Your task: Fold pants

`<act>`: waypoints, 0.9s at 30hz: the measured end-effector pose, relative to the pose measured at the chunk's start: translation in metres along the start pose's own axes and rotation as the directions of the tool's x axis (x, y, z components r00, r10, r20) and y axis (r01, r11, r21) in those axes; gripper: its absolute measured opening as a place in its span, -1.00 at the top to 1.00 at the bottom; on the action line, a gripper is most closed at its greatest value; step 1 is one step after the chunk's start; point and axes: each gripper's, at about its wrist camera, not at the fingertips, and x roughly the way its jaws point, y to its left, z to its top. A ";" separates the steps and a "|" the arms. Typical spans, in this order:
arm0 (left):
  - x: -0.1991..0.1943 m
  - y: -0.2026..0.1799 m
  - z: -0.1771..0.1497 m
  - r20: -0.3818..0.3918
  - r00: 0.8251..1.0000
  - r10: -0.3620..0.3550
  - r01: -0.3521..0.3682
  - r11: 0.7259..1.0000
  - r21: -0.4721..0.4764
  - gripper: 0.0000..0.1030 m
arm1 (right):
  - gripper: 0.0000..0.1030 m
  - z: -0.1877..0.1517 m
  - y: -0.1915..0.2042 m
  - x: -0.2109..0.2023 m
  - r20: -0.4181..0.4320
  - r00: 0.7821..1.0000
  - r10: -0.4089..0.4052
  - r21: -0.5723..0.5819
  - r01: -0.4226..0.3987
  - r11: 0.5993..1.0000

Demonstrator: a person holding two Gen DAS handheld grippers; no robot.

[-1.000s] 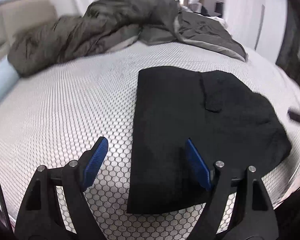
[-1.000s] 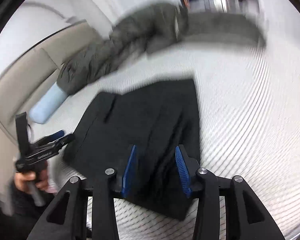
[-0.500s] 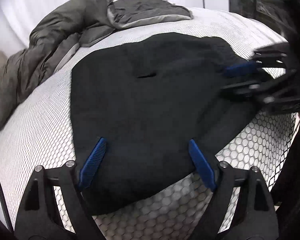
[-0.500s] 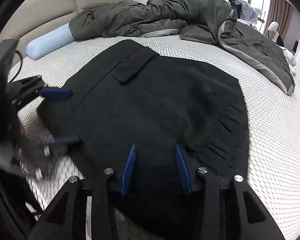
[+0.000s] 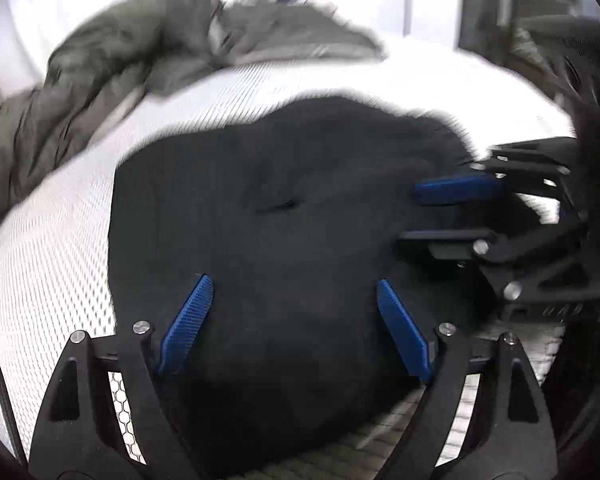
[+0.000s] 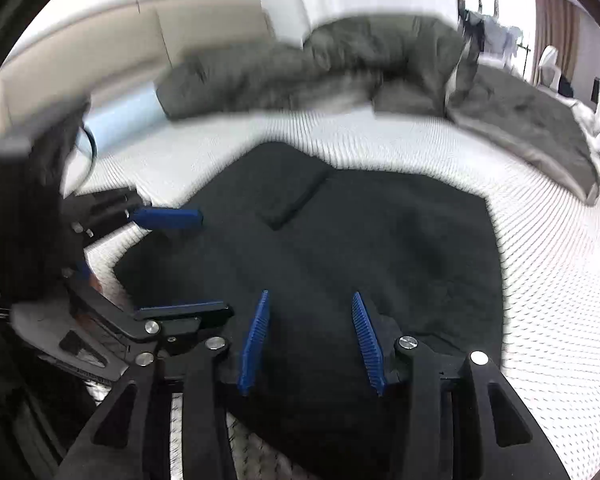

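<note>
Black pants [image 5: 280, 220] lie folded flat on the white honeycomb mattress [image 5: 60, 240], a pocket flap [image 6: 296, 200] on top. My left gripper [image 5: 294, 282] is open wide over the near edge of the pants, with cloth below its blue pads and no grip on it. My right gripper [image 6: 310, 295] hovers over the pants [image 6: 360, 240] near their front edge; its jaws are narrower and opening, nothing pinched. Each gripper shows in the other's view: the right gripper [image 5: 420, 214] at the right side, the left gripper [image 6: 212, 262] at the left corner.
A rumpled grey-green duvet [image 5: 140, 60] is heaped across the far side of the bed. A pale blue bolster [image 6: 120, 116] lies by the beige headboard [image 6: 100, 32]. White mattress [image 6: 540, 280] shows around the pants. Both views are blurred.
The left gripper has shifted from the pants' left edge to over their near edge. The right gripper has come lower over the cloth, and its jaws have spread slightly.
</note>
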 end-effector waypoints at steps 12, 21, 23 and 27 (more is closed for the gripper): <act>-0.031 0.043 -0.020 0.002 0.997 0.077 -0.076 0.986 -0.150 -0.47 | 0.13 -0.023 -0.031 -0.018 -0.017 0.993 -0.120 0.008 0.120 0.993; -0.008 0.031 0.028 0.010 0.999 0.044 -0.043 0.995 -0.091 -0.26 | -0.06 0.025 -0.012 -0.008 0.060 0.989 -0.136 -0.007 0.136 0.991; 0.006 0.034 0.032 -0.015 1.000 0.024 -0.025 0.997 -0.077 -0.09 | -0.06 0.032 -0.008 0.022 -0.036 0.984 -0.176 -0.063 0.173 0.983; 0.011 0.061 0.026 -0.013 0.998 -0.059 0.056 0.987 -0.148 0.10 | -0.05 0.020 -0.014 0.043 -0.106 0.973 -0.207 -0.134 0.193 0.972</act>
